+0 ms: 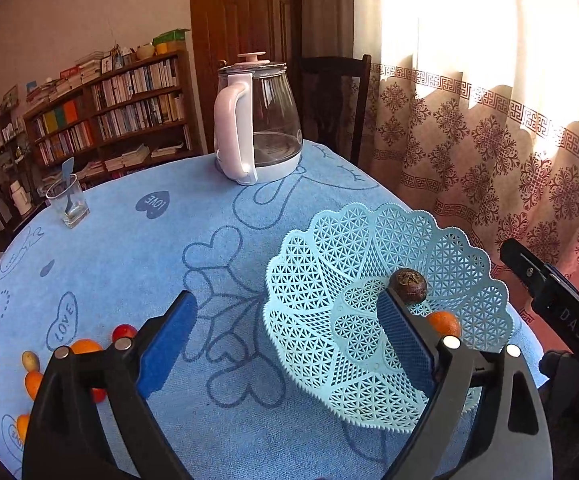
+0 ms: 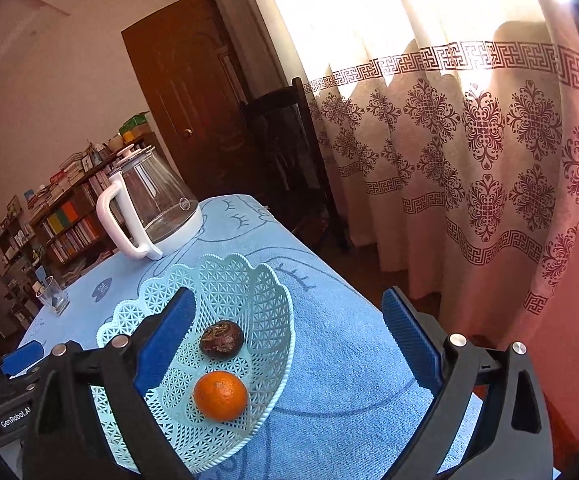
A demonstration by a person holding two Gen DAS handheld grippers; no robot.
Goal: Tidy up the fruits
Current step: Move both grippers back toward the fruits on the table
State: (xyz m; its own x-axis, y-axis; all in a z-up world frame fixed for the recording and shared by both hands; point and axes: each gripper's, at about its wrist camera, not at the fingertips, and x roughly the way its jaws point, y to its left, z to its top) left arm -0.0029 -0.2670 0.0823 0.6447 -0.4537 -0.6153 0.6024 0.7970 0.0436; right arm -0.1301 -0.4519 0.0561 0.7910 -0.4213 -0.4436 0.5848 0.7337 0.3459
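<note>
A light-blue lattice basket (image 1: 329,264) (image 2: 265,296) stands on the blue tablecloth. In it lie a dark brown wrinkled fruit (image 1: 408,286) (image 2: 222,338) and an orange (image 1: 444,322) (image 2: 220,395). Several loose fruits lie at the table's left front: an orange (image 1: 85,346), a red one (image 1: 124,332), a yellowish one (image 1: 30,360). My left gripper (image 1: 289,340) is open and empty, its right finger over the basket. My right gripper (image 2: 289,344) is open and empty, above the basket's right side. The right gripper also shows at the right edge of the left wrist view (image 1: 549,292).
A glass kettle with a white handle (image 1: 255,120) (image 2: 149,208) stands at the back of the table. A drinking glass with a blue spoon (image 1: 67,200) (image 2: 52,296) stands at the left. A dark chair (image 1: 333,100), a curtain and bookshelves lie beyond the table.
</note>
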